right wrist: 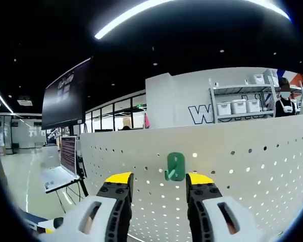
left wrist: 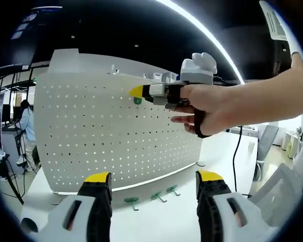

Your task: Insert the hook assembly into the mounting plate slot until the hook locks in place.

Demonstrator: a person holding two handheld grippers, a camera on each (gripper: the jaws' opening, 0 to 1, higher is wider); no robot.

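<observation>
A white pegboard mounting plate stands upright on the white table. A green hook sits against its upper face, and in the right gripper view the same green hook hangs on the plate near its top edge. My right gripper is open, its yellow-tipped jaws standing wide on either side of the hook without touching it. In the left gripper view a hand holds that right gripper with its tip at the hook. My left gripper is open and empty, low in front of the plate.
Three spare green hooks lie on the table at the plate's foot. A black cable trails at the right. A person stands far left behind the plate. Shelves with white bins stand beyond the plate.
</observation>
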